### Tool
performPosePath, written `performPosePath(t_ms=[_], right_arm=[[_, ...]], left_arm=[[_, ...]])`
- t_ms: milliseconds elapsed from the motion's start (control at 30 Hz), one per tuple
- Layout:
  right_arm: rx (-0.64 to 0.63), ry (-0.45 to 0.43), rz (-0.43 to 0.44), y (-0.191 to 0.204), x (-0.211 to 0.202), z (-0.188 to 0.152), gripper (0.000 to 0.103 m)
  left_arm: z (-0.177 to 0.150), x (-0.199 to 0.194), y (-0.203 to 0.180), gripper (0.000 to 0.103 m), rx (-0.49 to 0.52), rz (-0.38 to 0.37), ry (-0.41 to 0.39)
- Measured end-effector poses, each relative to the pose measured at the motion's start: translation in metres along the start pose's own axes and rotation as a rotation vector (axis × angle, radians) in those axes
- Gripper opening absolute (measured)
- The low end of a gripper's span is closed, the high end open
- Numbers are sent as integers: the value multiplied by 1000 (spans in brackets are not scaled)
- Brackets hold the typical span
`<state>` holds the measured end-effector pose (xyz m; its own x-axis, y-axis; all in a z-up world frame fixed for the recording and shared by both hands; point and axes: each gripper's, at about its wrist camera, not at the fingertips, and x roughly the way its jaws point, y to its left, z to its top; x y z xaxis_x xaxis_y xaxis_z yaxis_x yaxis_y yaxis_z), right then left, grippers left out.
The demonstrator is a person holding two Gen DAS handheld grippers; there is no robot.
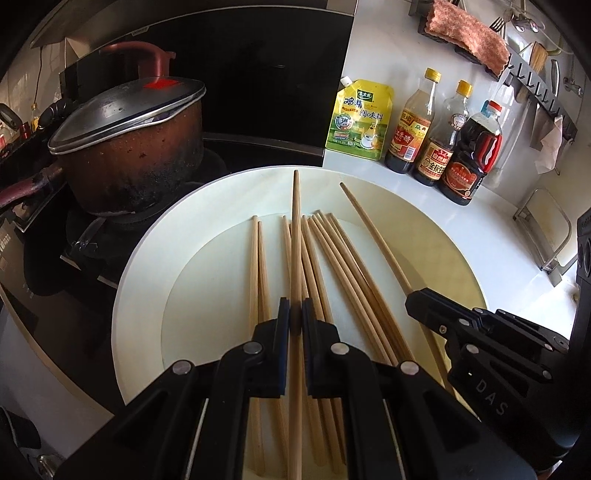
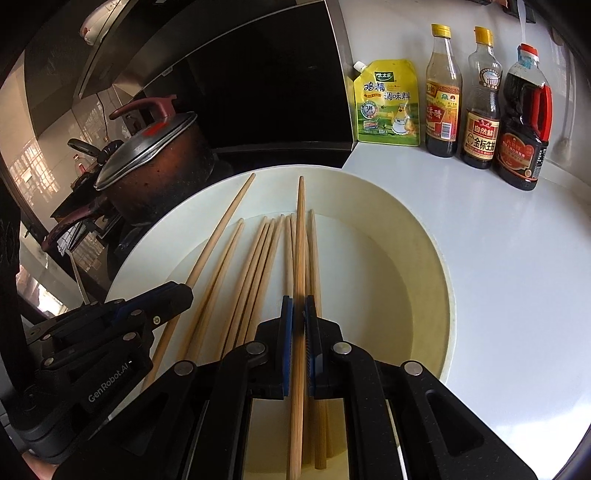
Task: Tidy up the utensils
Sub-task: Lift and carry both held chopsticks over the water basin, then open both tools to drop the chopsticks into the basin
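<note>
A large white plate holds several wooden chopsticks lying side by side. My left gripper is shut on one long chopstick and holds it over the plate, pointing away. My right gripper is shut on another long chopstick above the same plate. The right gripper also shows at the right of the left wrist view, with its chopstick. The left gripper shows at the left of the right wrist view, with its chopstick.
A scorched pot with a lid sits on the stove to the left of the plate. A yellow seasoning pouch and three sauce bottles stand on the white counter behind the plate. A wall rack with a cloth hangs at the upper right.
</note>
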<state>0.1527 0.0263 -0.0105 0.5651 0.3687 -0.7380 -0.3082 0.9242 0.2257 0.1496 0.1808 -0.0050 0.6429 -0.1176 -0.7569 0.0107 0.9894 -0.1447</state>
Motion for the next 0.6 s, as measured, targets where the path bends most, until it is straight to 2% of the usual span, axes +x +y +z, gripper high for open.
performPosePath(t_ms=[33,100,200,367,433,600], right_arm=[[-1,-2,-5,-1,-1,-1,6],[2,-13,-8,-3,-6,-2,7],[13,-30,-7,-6,-13,-3,7],[16,-63,-11,-7,-28,-9,7],[12,-72,-14,-7,-33,-11,9],[15,-94,-16,-8,-46,-17,21]], left_arm=[[0,0,1,9,-3,-4,0],[0,-2,3,24,-9,9,-8],[0,-10,5,41,-18,28,-29],[-2,-24,4,52,-17,54,-55],[-4,-28,4,53,-15,58,-57],[-9,-35,1,55,-9,64,-58]])
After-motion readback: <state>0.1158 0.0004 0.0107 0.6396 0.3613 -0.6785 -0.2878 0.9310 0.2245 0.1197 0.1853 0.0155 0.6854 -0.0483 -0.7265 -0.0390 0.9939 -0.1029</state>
